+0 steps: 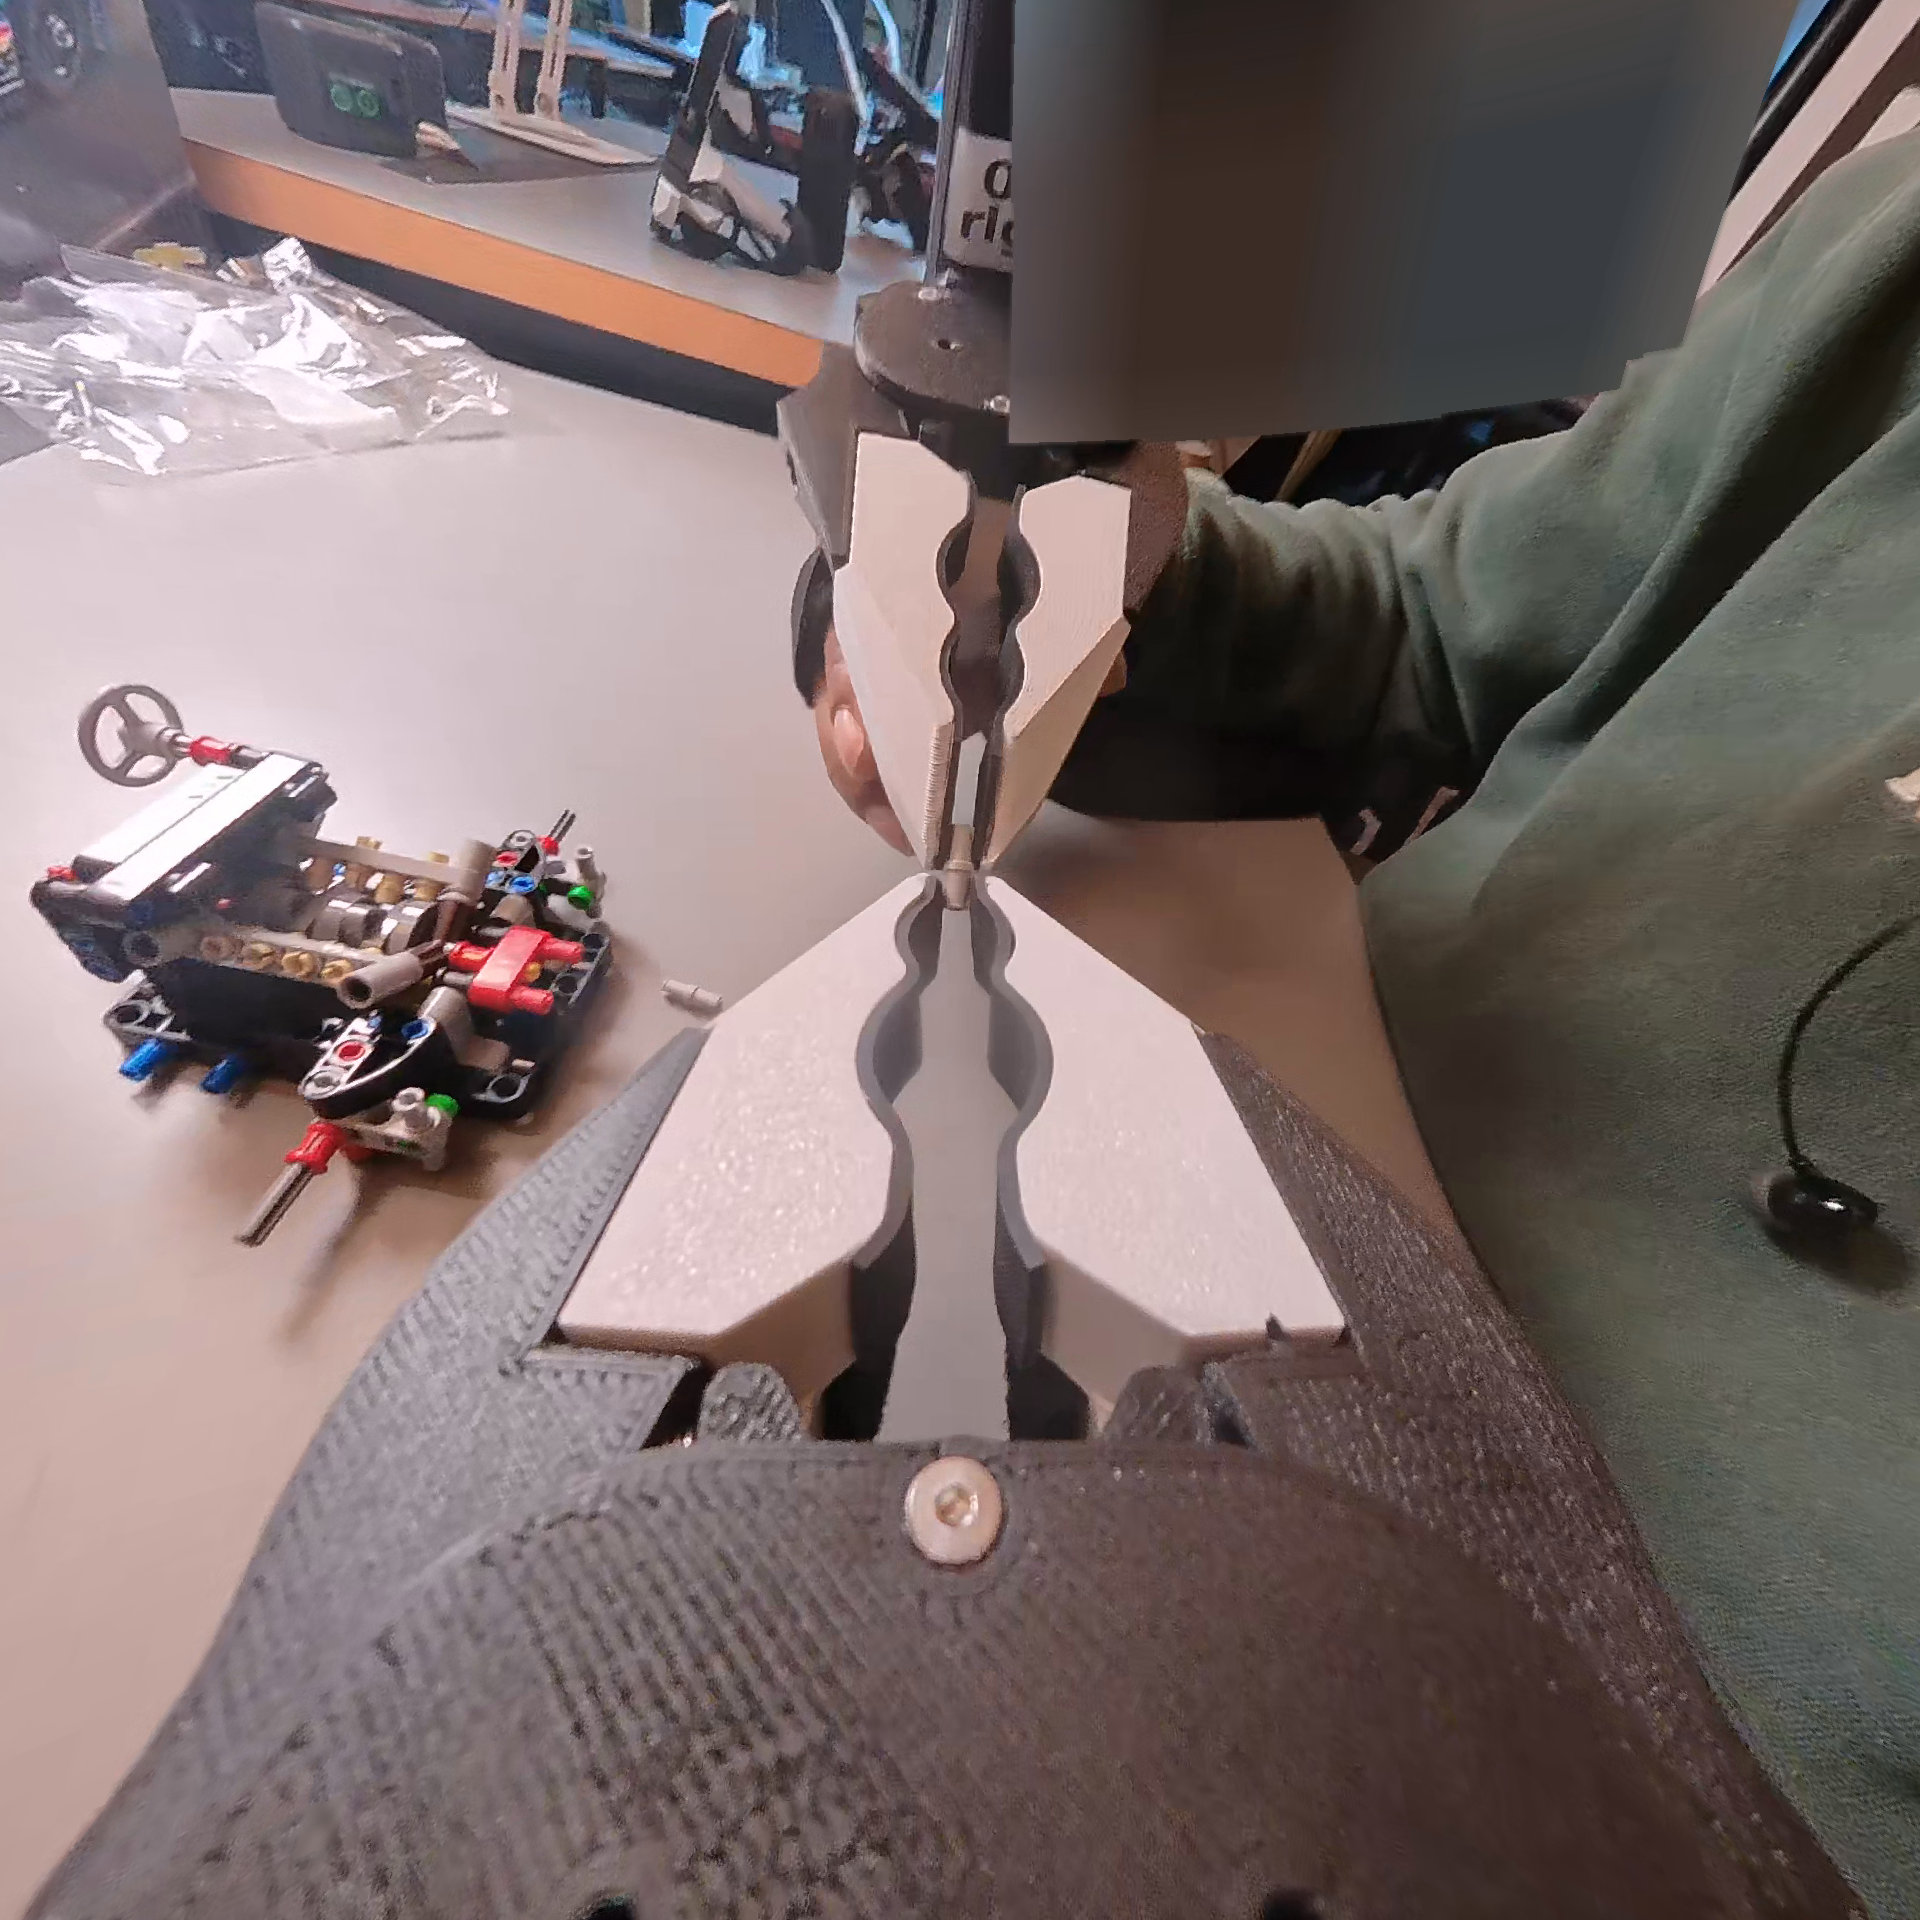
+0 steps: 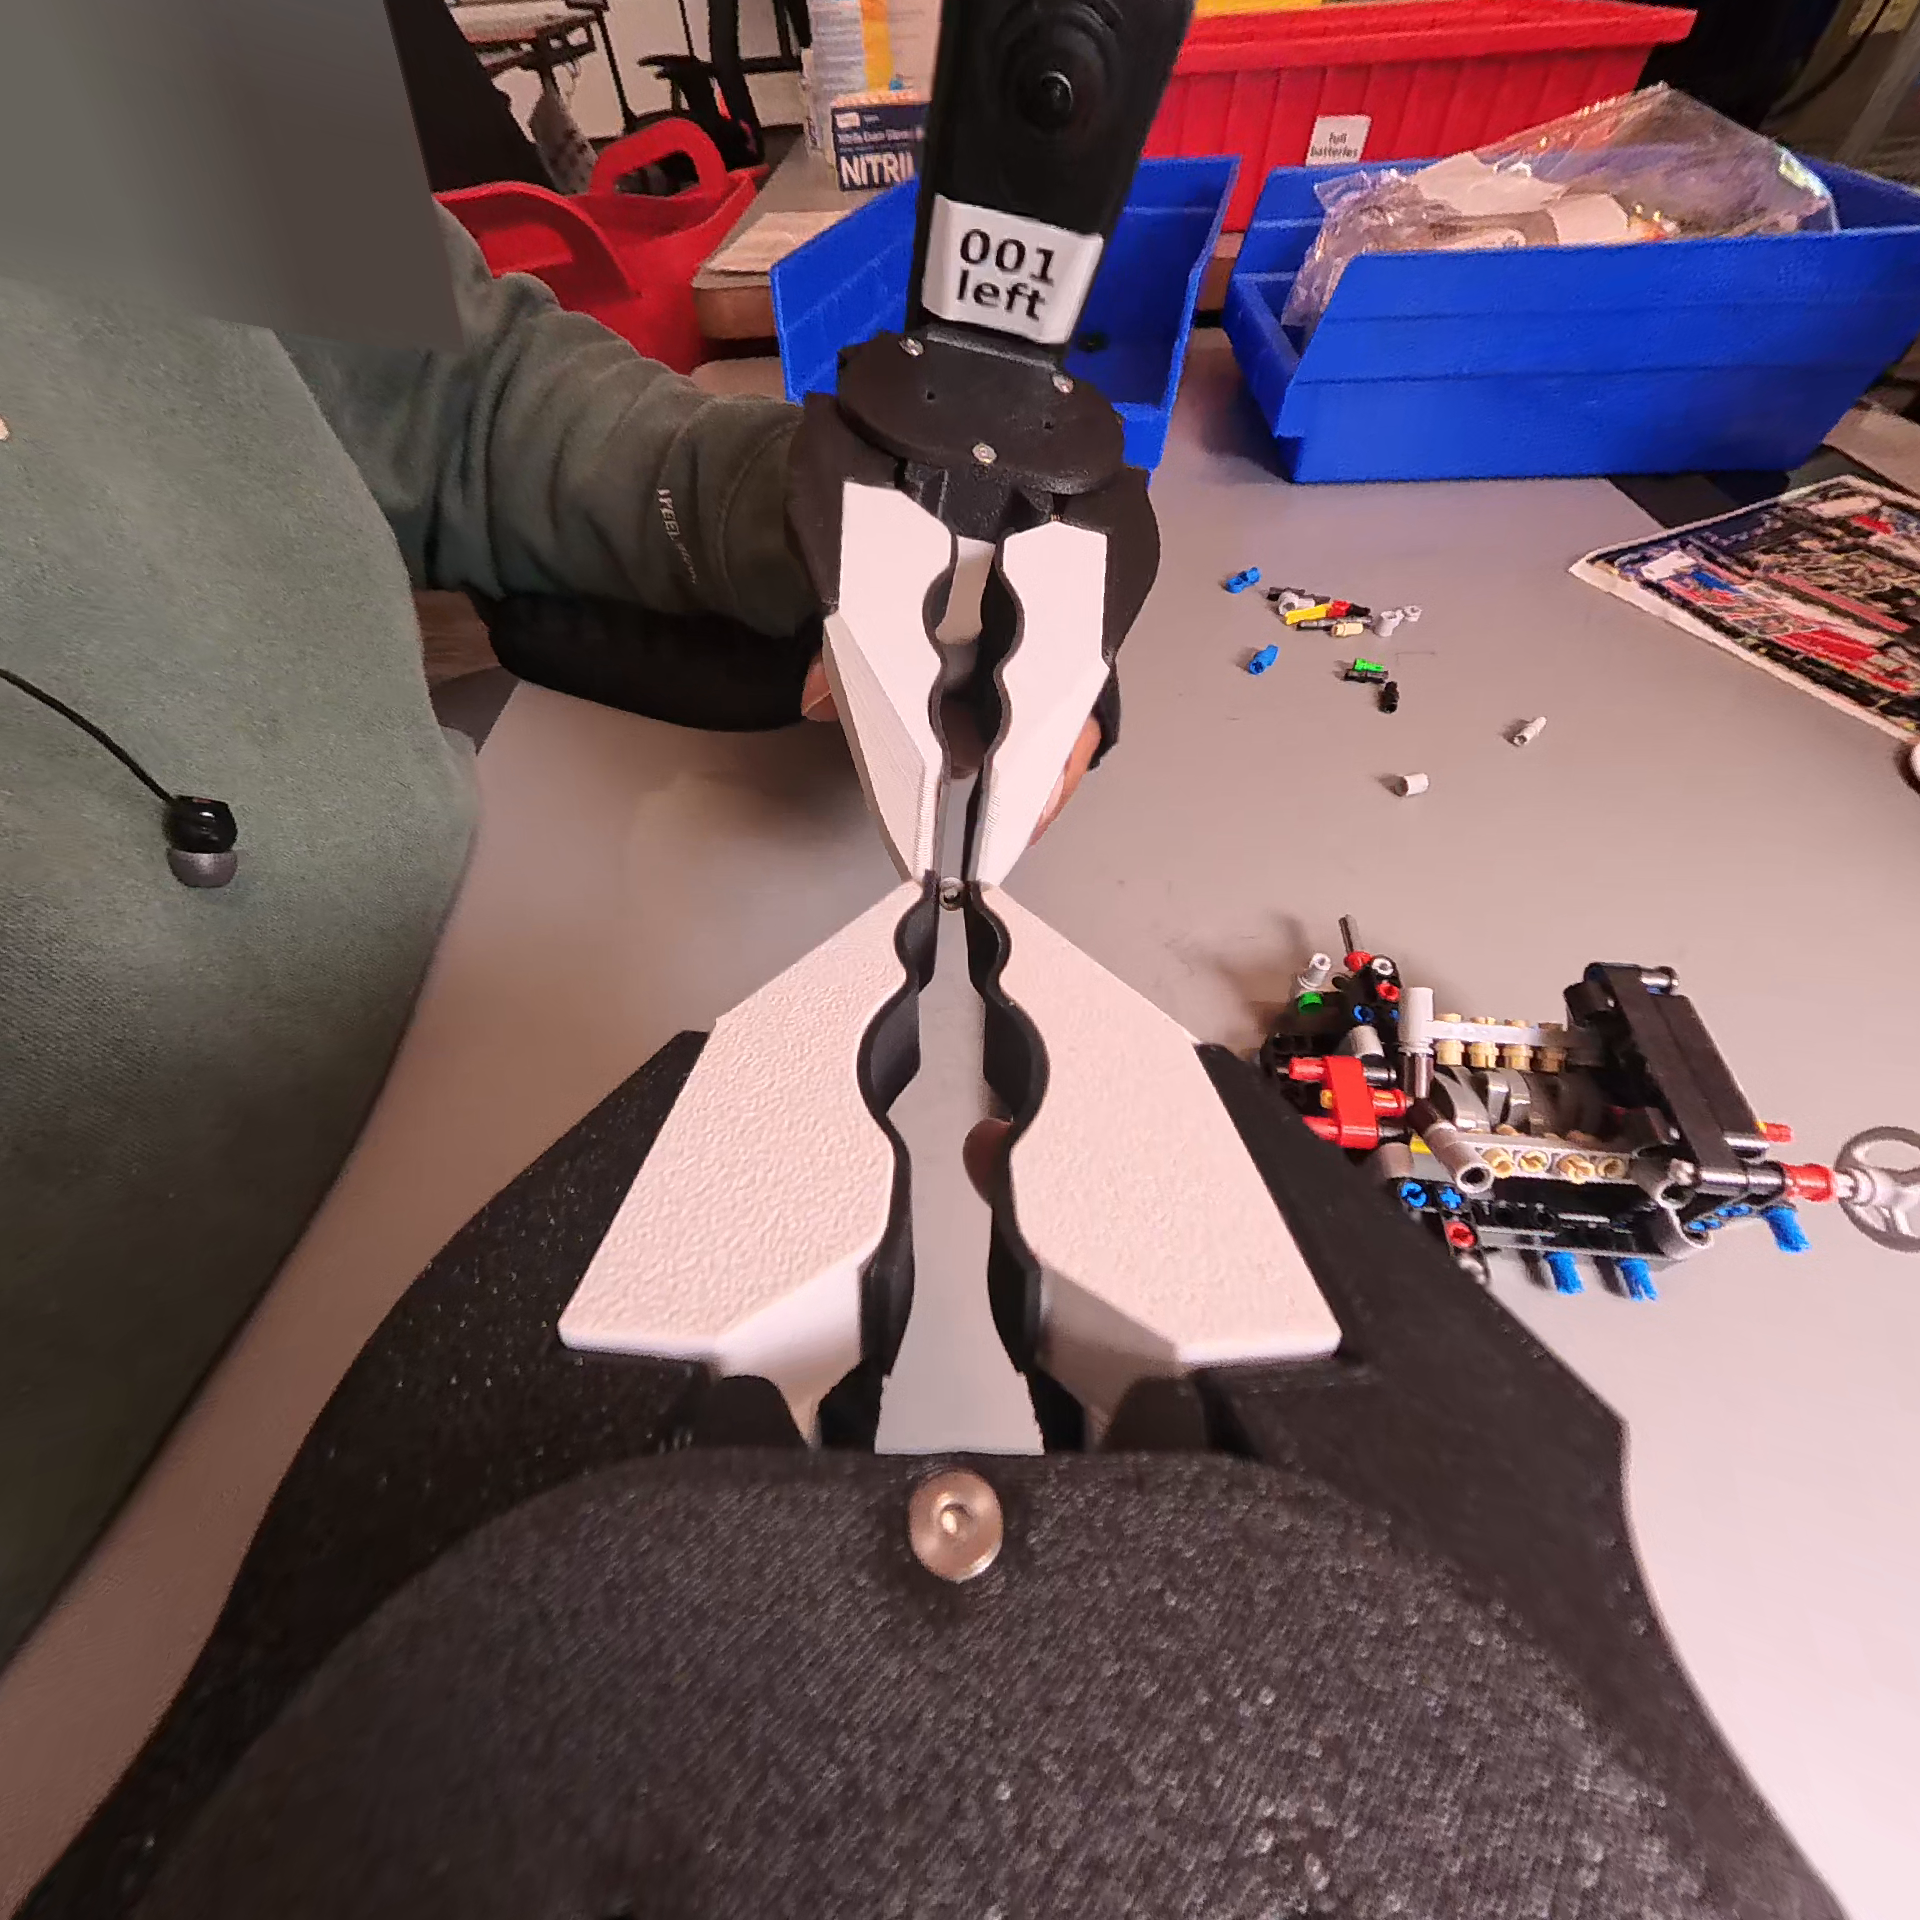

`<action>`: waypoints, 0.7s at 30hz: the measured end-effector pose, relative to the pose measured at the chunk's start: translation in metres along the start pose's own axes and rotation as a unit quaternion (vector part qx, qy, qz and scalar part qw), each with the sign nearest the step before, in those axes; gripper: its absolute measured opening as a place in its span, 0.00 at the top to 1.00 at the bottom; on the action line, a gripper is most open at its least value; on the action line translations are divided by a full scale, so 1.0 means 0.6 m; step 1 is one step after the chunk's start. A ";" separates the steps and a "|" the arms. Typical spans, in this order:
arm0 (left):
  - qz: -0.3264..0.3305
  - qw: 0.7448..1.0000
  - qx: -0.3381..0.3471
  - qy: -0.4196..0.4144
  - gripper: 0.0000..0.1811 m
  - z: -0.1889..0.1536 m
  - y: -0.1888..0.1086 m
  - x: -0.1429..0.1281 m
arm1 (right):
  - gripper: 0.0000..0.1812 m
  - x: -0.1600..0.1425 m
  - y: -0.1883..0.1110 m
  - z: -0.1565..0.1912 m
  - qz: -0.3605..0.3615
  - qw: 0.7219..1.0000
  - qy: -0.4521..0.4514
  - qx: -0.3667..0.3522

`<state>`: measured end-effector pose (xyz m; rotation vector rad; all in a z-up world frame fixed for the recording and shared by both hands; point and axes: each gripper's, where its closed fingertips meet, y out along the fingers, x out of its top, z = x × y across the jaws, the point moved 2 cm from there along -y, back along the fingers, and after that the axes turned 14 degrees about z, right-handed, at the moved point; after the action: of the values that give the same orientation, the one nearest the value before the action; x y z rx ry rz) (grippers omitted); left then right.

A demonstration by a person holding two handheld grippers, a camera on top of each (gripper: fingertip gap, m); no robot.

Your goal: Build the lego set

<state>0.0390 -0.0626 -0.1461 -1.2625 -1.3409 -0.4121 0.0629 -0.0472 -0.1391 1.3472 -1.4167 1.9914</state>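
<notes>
My left gripper (image 1: 956, 896) and my right gripper (image 2: 951, 906) meet tip to tip above the table. Both are closed on a small grey pin (image 1: 958, 868), each pinching one end. In the right wrist view the pin (image 2: 951, 891) shows only as a small dark end between the tips. The right gripper also shows in the left wrist view (image 1: 961, 836), and the left gripper in the right wrist view (image 2: 948, 871). The partly built lego model (image 1: 312, 935), black and grey with red and blue pins and a grey steering wheel, lies on the table (image 1: 468, 623), apart from both grippers; it also shows in the right wrist view (image 2: 1538, 1122).
A loose grey piece (image 1: 691, 994) lies beside the model. Several small loose parts (image 2: 1330, 623) are scattered farther back. An instruction booklet (image 2: 1787, 592) lies at the right edge. Blue bins (image 2: 1558, 343) stand behind. A crumpled plastic bag (image 1: 208, 353) lies on the table. A person's green sleeve (image 1: 1455, 623) is close. Less than 4 cm separates the two grippers' tips. Both grippers' tips are roughly 10 cm from the loose grey piece (image 1: 691, 994).
</notes>
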 end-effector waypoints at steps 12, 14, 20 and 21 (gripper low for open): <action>0.235 0.958 0.127 0.109 0.92 0.050 0.051 -0.099 | 0.98 -0.088 0.042 -0.024 0.218 0.974 -0.019 -0.052; 0.242 0.955 0.128 0.112 0.95 0.052 0.055 -0.101 | 0.98 -0.092 0.044 -0.024 0.233 0.971 -0.023 -0.056; 0.246 0.954 0.124 0.115 0.96 0.053 0.057 -0.101 | 0.98 -0.098 0.051 -0.029 0.264 0.962 -0.036 -0.068; 0.246 0.955 0.122 0.115 0.96 0.053 0.057 -0.100 | 0.98 -0.099 0.052 -0.029 0.269 0.960 -0.038 -0.067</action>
<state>0.0353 -0.0491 -0.2210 -1.2457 -0.8128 -0.0360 0.0607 -0.0318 -0.2065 1.0640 -2.0906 2.1157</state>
